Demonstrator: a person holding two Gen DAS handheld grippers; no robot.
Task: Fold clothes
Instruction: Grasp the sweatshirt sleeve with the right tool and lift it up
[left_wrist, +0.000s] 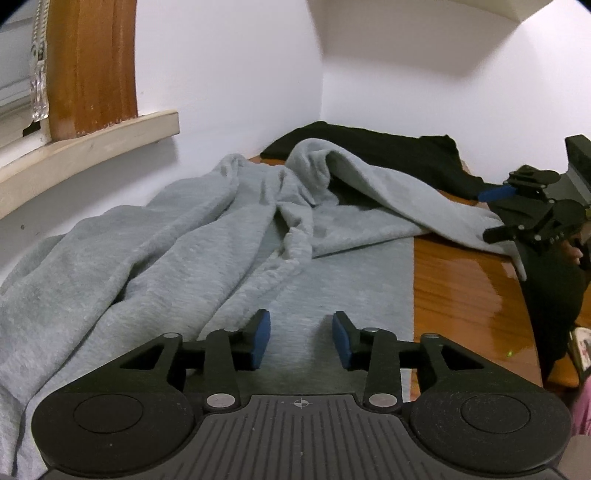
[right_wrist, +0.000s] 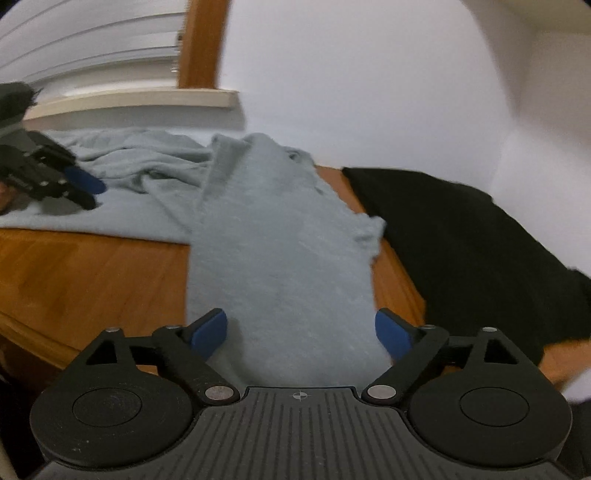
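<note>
Left wrist | left gripper (left_wrist: 301, 339) open over grey garment (left_wrist: 184, 236)

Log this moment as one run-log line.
task: fold clothes | left gripper: open over grey garment | right gripper: open over its sleeve | black garment: untouched | table: wood

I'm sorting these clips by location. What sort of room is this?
Likely a room in a home: a window sill with blinds, white walls, and a grey garment beside a black one on a wooden table.
</note>
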